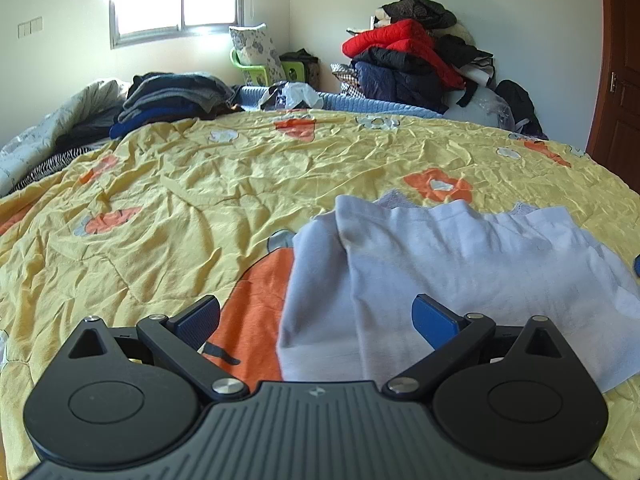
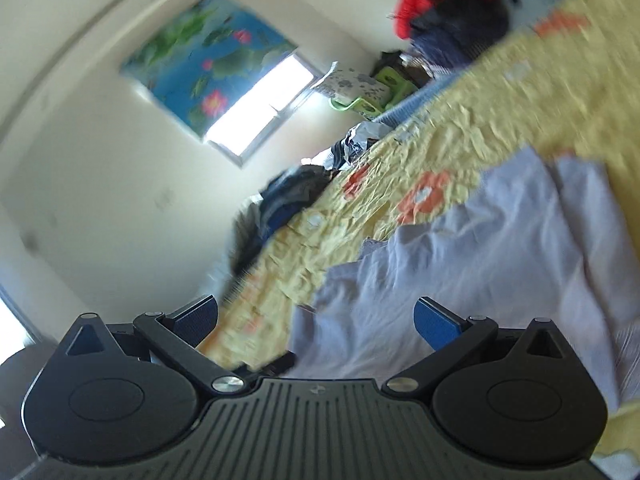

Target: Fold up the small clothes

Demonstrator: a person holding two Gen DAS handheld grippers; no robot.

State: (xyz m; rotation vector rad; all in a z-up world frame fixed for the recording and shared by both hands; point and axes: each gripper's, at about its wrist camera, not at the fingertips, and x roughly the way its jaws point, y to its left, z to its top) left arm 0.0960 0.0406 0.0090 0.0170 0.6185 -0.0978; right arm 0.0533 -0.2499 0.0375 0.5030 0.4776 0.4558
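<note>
Lavender garment (image 1: 460,264) lies spread on the yellow bedspread (image 1: 180,208); my left claw (image 1: 316,320) and right claw (image 2: 316,320) both gape wide, empty.

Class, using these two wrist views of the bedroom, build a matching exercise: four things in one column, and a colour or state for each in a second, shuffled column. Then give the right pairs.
Things:
1. garment
2. bedspread
3. jacket on the far pile
4. left gripper

Descriptions:
A. red
B. open, holding nothing
C. pale lilac, partly folded
D. yellow with orange flowers

Pairs: 1-C, 2-D, 3-A, 4-B
</note>
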